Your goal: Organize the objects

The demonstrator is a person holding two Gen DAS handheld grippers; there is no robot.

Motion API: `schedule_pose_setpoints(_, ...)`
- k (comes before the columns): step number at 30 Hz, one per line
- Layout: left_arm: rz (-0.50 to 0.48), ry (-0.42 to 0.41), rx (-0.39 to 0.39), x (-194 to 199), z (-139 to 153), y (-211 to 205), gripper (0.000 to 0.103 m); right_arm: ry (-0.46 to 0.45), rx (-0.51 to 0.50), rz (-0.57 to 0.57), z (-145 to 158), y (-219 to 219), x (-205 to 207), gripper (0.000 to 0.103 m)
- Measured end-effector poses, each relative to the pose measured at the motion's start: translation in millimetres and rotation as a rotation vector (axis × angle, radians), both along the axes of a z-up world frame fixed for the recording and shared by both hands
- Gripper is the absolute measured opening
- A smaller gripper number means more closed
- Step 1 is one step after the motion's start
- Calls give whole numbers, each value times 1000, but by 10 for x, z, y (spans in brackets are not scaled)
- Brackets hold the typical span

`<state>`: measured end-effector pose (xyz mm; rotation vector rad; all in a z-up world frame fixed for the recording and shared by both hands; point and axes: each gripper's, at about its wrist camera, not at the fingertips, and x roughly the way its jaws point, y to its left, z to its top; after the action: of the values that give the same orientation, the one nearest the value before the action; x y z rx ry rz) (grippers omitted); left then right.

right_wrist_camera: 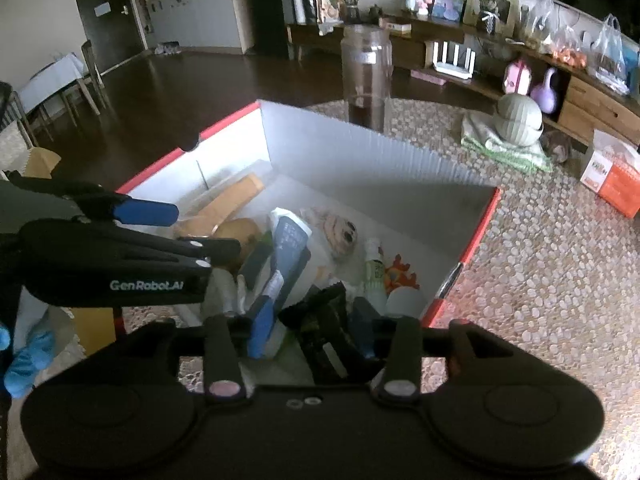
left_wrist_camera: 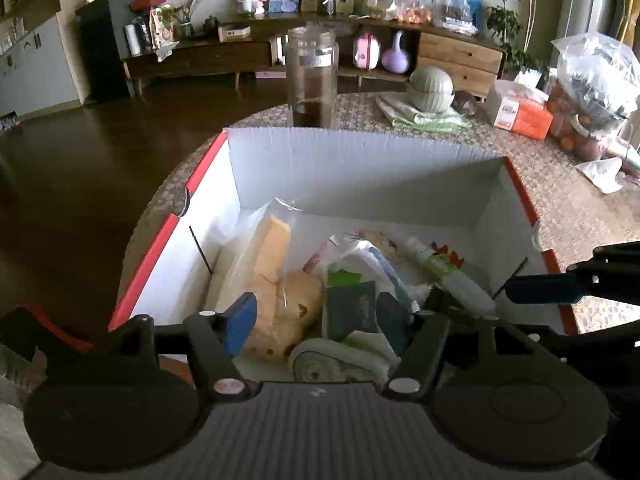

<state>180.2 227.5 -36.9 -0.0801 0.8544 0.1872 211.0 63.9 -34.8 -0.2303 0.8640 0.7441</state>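
Observation:
A white cardboard box with red edges [left_wrist_camera: 360, 160] [right_wrist_camera: 340, 148] stands on the woven-mat table and holds several things: a bagged tan block [left_wrist_camera: 272, 248] [right_wrist_camera: 228, 200], a round tan toy [left_wrist_camera: 288, 312], a dark packet [left_wrist_camera: 352, 308], a white-green tube [left_wrist_camera: 448, 276] [right_wrist_camera: 374, 268] and a plush face [right_wrist_camera: 340, 232]. My left gripper [left_wrist_camera: 320, 318] is open over the box's near end, jaws either side of the toy and the packet. My right gripper [right_wrist_camera: 316, 326] is open over the box's near right corner, above a dark crumpled item [right_wrist_camera: 324, 312]. Each gripper shows in the other's view.
A tall clear jar [left_wrist_camera: 312, 76] [right_wrist_camera: 366, 76] stands behind the box. A green lidded bowl on a cloth [left_wrist_camera: 432, 90] [right_wrist_camera: 518, 120], an orange-white tissue box [left_wrist_camera: 520, 114] [right_wrist_camera: 612, 176] and plastic bags [left_wrist_camera: 592, 88] sit to the right. A sideboard lines the far wall.

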Motion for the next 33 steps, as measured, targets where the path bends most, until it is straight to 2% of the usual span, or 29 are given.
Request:
schedule_pose_setpoints(2, -2, -11, -4, -42, 43, -20, 69, -11, 11, 3, 59, -32, -52, 50)
schedule_pose_setpoints(4, -2, -29, -5, -97, 94, -43, 70, -23, 22, 5, 113, -65, -104, 58)
schedule_pose_setpoints(15, -28, -106, 0, -422, 381, -203, 71, -93, 94, 23, 425, -268, -404, 66)
schedule_pose_setpoints(18, -29, -124, 8, -506, 444, -240, 79, -110, 115, 26, 484, -334, -476, 69)
schedule_pose_setpoints(26, -24, -144, 11, -670, 534, -317, 85, -148, 185, 24, 596, -542, -610, 83)
schedule_pose_setpoints(28, -23, -150, 9, -701, 548, -332, 91, -154, 199, 17, 609, -587, -625, 88)
schedule_pose_setpoints(29, -20, -154, 8, -715, 555, -334, 99, -158, 206, 14, 618, -620, -631, 90)
schedule_pose_setpoints(30, -16, -161, 9, -732, 562, -338, 103, -161, 215, 11, 625, -662, -634, 95)
schedule_pose_setpoints(31, -15, -166, 13, -747, 570, -343, 103, -161, 226, 6, 629, -703, -632, 99)
schedule_pose_setpoints(33, -14, -169, 20, -767, 577, -359, 103, -157, 249, 0, 635, -788, -636, 101)
